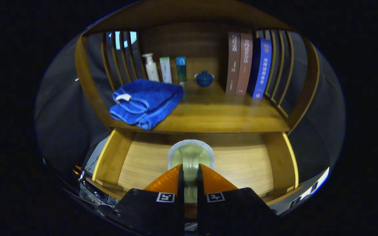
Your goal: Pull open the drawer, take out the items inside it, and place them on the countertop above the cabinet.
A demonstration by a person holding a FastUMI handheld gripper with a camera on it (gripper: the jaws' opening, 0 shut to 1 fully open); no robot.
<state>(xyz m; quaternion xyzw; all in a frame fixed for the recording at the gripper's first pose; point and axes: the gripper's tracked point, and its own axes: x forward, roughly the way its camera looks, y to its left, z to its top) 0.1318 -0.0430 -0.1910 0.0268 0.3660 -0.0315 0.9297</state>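
entry, as i see it from my remote seat through the gripper view:

item 1, gripper (190,172): i have its two fingers closed in on a pale green ceramic piece (190,157), one finger (167,180) pressing on each side of it, so i read it as gripped.

item 2, pale green ceramic piece: rounded, glossy, with a grey-white rim; it sits between the fingertips, over the floor of the open drawer (143,164). whether it touches the drawer floor i cannot tell.

item 3, drawer: wooden, pulled out toward me, side walls showing to either side of the fingers.

item 4, countertop (215,114): wooden shelf surface above the drawer, beyond the fingers. on it: a folded blue towel (146,101) on the left side; behind the towel a white pump bottle (151,67), a white-green tube (165,69) and a teal bottle (181,69) in a row; a small blue lidded bowl (204,78) near the middle back; three upright books (246,64) to the right, two brown and one blue.
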